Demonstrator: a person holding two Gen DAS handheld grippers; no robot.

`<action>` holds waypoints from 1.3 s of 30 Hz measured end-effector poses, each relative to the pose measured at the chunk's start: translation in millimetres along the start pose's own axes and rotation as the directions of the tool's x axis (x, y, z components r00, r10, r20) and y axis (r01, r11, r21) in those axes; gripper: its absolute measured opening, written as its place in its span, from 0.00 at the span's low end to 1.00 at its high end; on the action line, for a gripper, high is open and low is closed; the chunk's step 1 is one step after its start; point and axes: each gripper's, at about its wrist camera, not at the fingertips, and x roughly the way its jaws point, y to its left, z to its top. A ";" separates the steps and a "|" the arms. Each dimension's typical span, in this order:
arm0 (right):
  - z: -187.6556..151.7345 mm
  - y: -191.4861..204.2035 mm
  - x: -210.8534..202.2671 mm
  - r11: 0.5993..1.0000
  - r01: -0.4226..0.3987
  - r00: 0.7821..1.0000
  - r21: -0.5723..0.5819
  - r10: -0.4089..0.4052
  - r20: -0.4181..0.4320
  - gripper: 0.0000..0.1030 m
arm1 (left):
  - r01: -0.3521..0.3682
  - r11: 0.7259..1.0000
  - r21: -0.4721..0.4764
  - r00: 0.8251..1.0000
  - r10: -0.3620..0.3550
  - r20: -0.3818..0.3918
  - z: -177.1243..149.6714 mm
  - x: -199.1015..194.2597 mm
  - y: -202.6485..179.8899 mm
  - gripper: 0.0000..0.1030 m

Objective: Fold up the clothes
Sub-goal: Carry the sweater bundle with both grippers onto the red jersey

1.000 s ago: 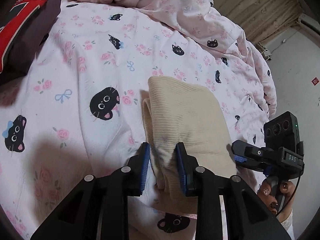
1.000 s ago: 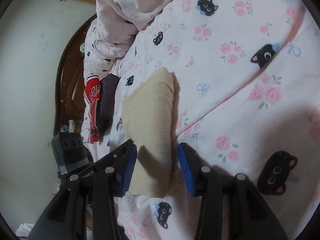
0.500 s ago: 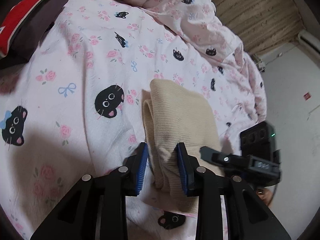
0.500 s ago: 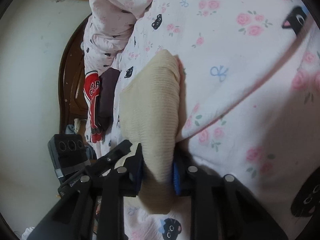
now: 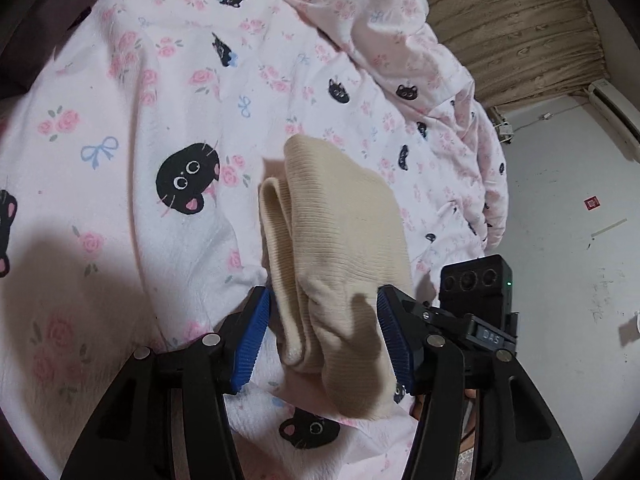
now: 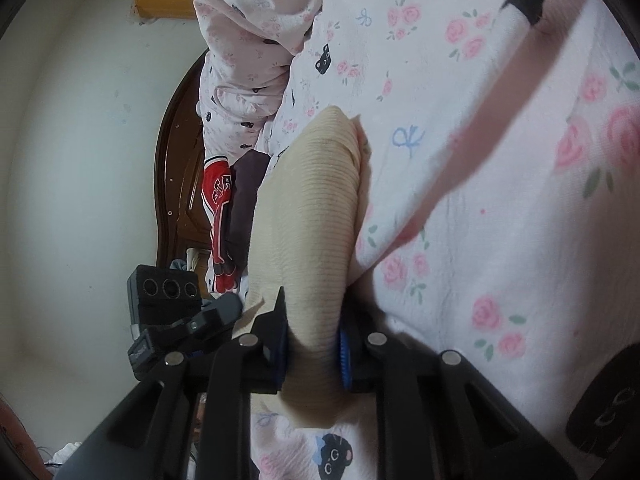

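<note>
A folded cream ribbed garment (image 5: pixel 340 240) lies on the pink cat-print bedspread (image 5: pixel 140 100). My left gripper (image 5: pixel 324 336) is open, its blue pads standing on either side of the garment's near end. My right gripper (image 6: pixel 312 352) is shut on the other end of the same garment (image 6: pixel 312 208), which bulges up between its pads. The right gripper also shows in the left wrist view (image 5: pixel 472 312), at the right behind the garment.
A bunched duvet (image 5: pixel 400 40) of the same print lies at the far side. A red and dark garment (image 6: pixel 220 200) hangs by the dark wooden bed frame (image 6: pixel 176 152). A bare white wall (image 5: pixel 560 220) is at the right.
My left gripper has opened around the garment's end after being nearly closed on it. My right gripper went from open to shut on the garment and now lifts its end.
</note>
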 end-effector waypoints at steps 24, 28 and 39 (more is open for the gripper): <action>-7.3 85.3 -23.3 0.969 0.141 0.988 -0.201 -0.125 0.088 0.20 | -0.066 0.972 0.223 0.984 0.026 0.177 -3.0 -48.3 -64.0 0.15; -2.0 121.2 -9.6 0.944 0.179 0.983 -0.277 -0.160 0.093 0.20 | -0.083 0.975 0.208 0.973 0.034 0.230 6.7 -72.9 -57.4 0.15; 28.6 186.4 85.3 0.910 0.146 0.988 -0.388 -0.153 0.012 0.20 | -0.141 0.988 0.065 0.927 0.108 0.359 44.3 -140.4 6.6 0.15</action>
